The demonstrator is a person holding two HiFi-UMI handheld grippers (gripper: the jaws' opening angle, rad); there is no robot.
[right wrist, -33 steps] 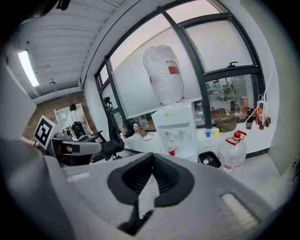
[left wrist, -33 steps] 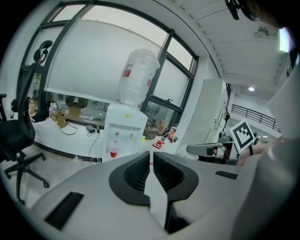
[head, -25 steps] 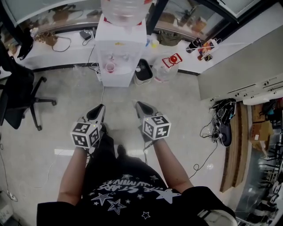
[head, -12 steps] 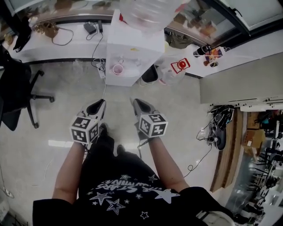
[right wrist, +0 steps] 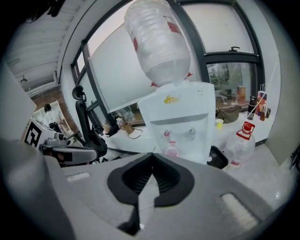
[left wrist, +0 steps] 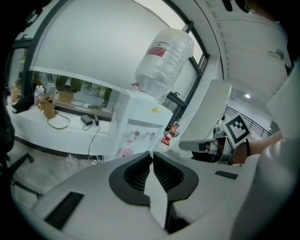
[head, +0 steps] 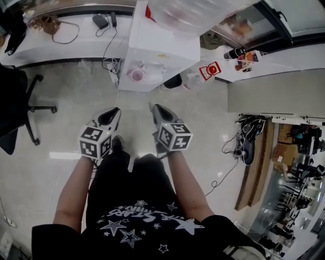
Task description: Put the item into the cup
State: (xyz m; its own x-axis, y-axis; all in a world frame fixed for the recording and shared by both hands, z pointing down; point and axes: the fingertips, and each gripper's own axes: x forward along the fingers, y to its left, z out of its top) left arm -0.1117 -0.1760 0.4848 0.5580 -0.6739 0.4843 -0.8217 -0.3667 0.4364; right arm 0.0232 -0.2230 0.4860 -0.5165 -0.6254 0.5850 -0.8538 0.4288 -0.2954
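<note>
A pink cup (head: 136, 75) stands in the tap recess of a white water dispenser (head: 162, 56) that carries a big clear bottle (head: 193, 15). The same cup (left wrist: 127, 152) shows just beyond the jaws in the left gripper view, and the cup (right wrist: 171, 152) sits below the taps in the right gripper view. My left gripper (head: 116, 110) and right gripper (head: 155, 107) are held side by side above the floor, both pointing at the dispenser and well short of it. Both are shut with nothing between the jaws. No loose item shows in any view.
A black office chair (head: 20, 101) stands at the left. A black bin (head: 172, 82) and a plastic jug with a red cap (head: 208, 71) sit right of the dispenser. Cables and plugs (head: 249, 144) lie along the right wall. A white counter (head: 61, 45) runs behind.
The dispenser and cup have come closer and slid toward the top of the head view as the person steps forward. Both grippers keep their pose and stay shut.
</note>
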